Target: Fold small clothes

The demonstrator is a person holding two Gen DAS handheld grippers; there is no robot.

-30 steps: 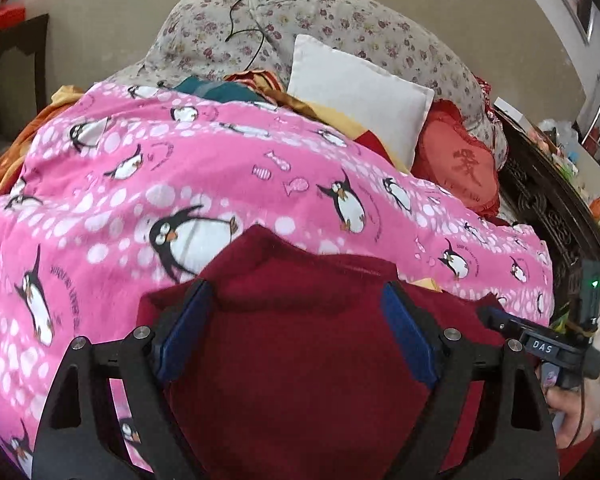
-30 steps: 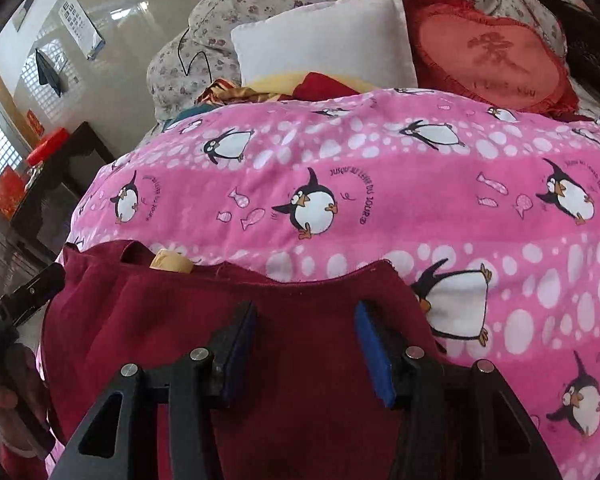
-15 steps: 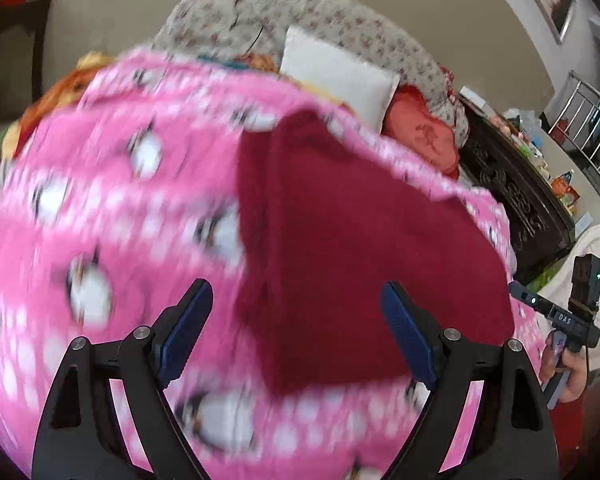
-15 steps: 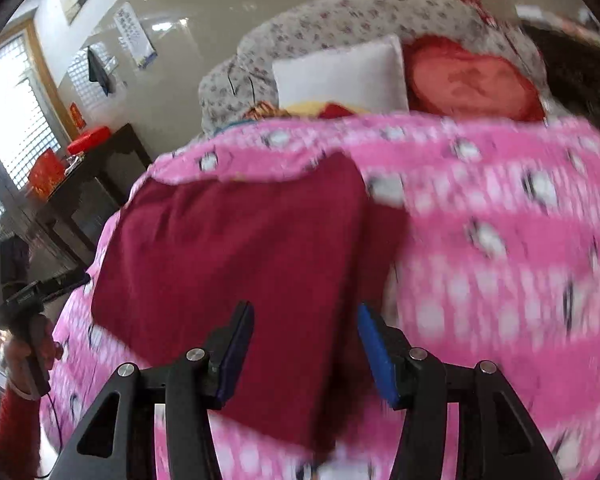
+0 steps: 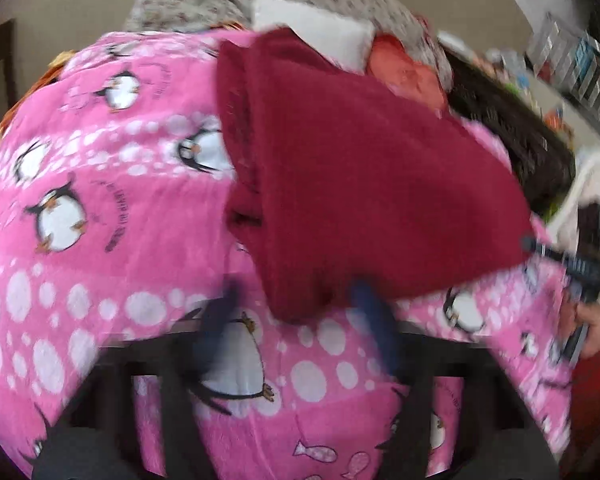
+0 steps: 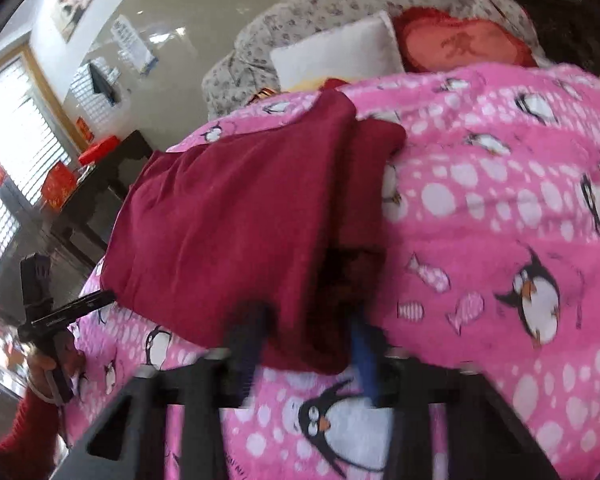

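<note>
Garment (image 5: 364,184): lying doubled on the pink blanket (image 5: 100,240), ready for another fold.
Left gripper (image 5: 300,312): jaws have just been closing over the near corner; blurred, grip unclear.
Right gripper (image 6: 308,344): jaws have just been closing, straddling its near corner; contact unclear.

Soft daylight from the window (image 6: 16,152) on my left, both my fisheye views motion-blurred, edges curved and darkly vignetted.

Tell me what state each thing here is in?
Maroon garment, folded over, lying on the blanket.
Penguin blanket, spread over the bed.
Left hand-held gripper, jaws just closing, garment corner between, not yet pinched.
Right hand-held gripper, jaws just closing around garment edge; grip unclear.
</note>
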